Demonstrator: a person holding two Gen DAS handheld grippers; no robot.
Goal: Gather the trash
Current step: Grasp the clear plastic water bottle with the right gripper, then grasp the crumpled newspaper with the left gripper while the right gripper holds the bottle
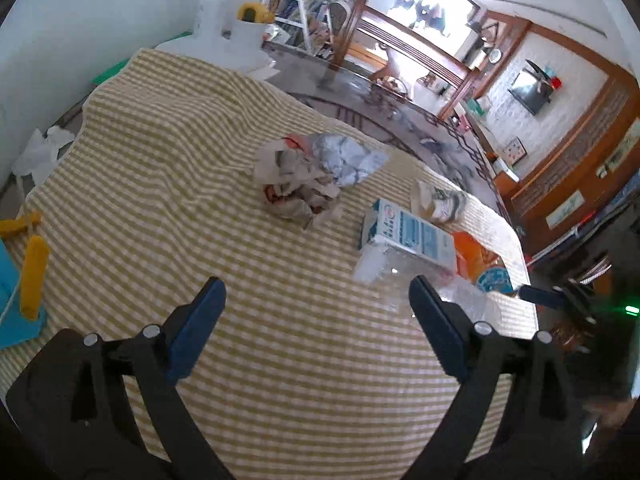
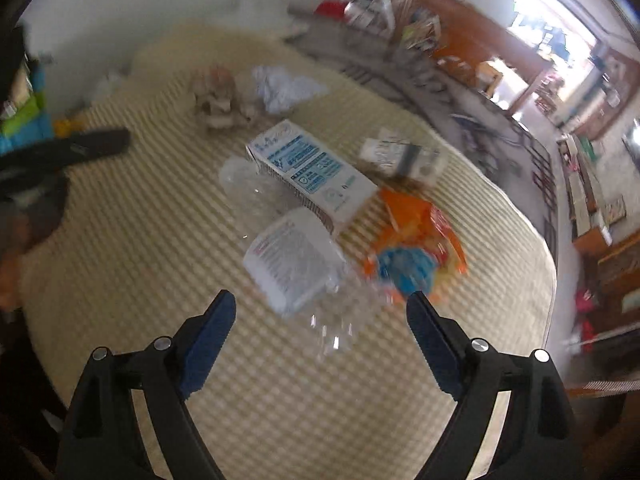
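Over the checked cloth (image 1: 240,360) on the surface, the left gripper (image 1: 316,292) hangs with jaws wide and empty, crumpled paper (image 1: 300,184) ahead. From the right wrist, the right gripper (image 2: 320,308), equally spread and empty, faces a clear plastic bottle (image 2: 292,268); reaching seems underway, and closing around it comes next.

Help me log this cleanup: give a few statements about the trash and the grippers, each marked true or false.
1. Both grippers are open and hold nothing. True: left gripper, right gripper.
2. The blue-and-white carton stands upright. False: it lies on its side.
3. A crumpled paper wad sits on the checked cloth. True.
4. The orange wrapper is between the right gripper's fingers. False: it lies on the cloth beyond them.
5. The clear plastic bottle lies beside the carton. True.
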